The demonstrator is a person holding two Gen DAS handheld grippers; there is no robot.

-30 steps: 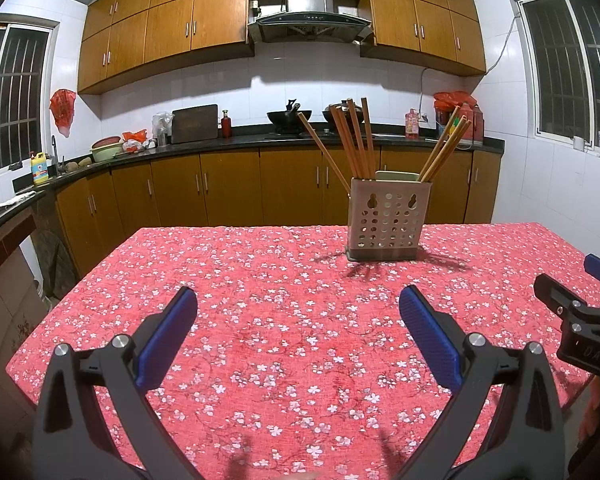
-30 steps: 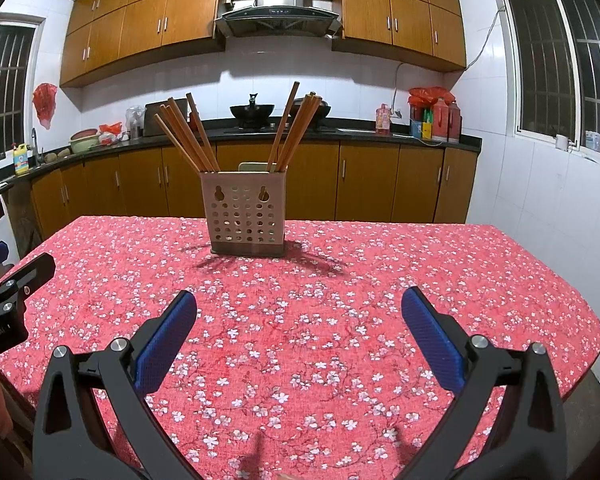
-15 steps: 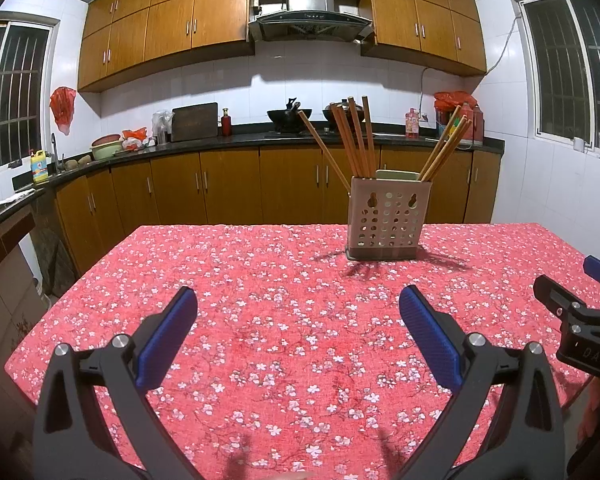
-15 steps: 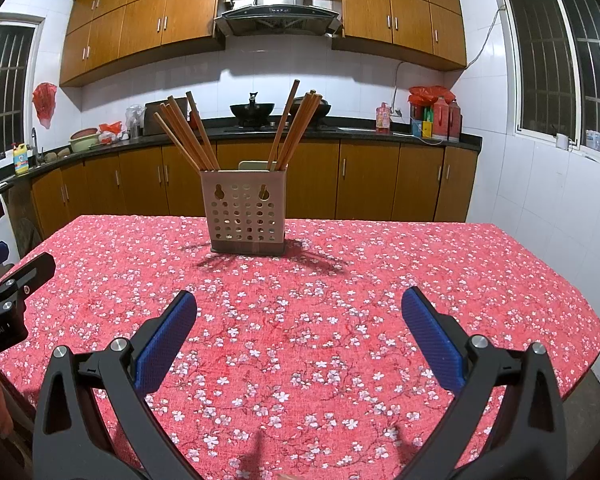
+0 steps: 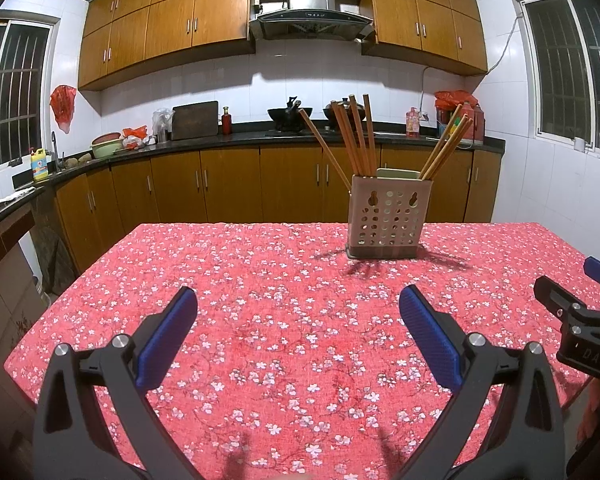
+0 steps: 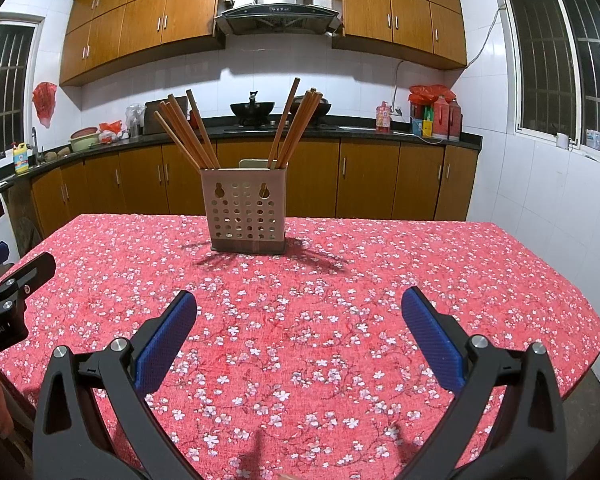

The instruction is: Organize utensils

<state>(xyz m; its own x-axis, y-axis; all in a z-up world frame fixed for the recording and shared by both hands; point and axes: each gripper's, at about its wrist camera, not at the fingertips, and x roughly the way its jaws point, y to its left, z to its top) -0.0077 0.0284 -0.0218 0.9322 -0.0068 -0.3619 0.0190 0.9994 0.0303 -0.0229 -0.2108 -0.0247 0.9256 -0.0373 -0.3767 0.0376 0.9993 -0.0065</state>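
The left tongs [image 5: 298, 328] stand wide and empty above the bench [image 5: 260, 320], with the perforated holder [image 5: 385, 222] well ahead and to their right; the right tongs [image 6: 299, 326] are equally wide and empty, the holder [image 6: 246, 214] ahead and slightly to their left. The chopsticks [image 6: 188, 132] lean in two bunches, one at each end. Advance one pair level, narrow on a single bunch above the rim, and avoid tipping the holder.
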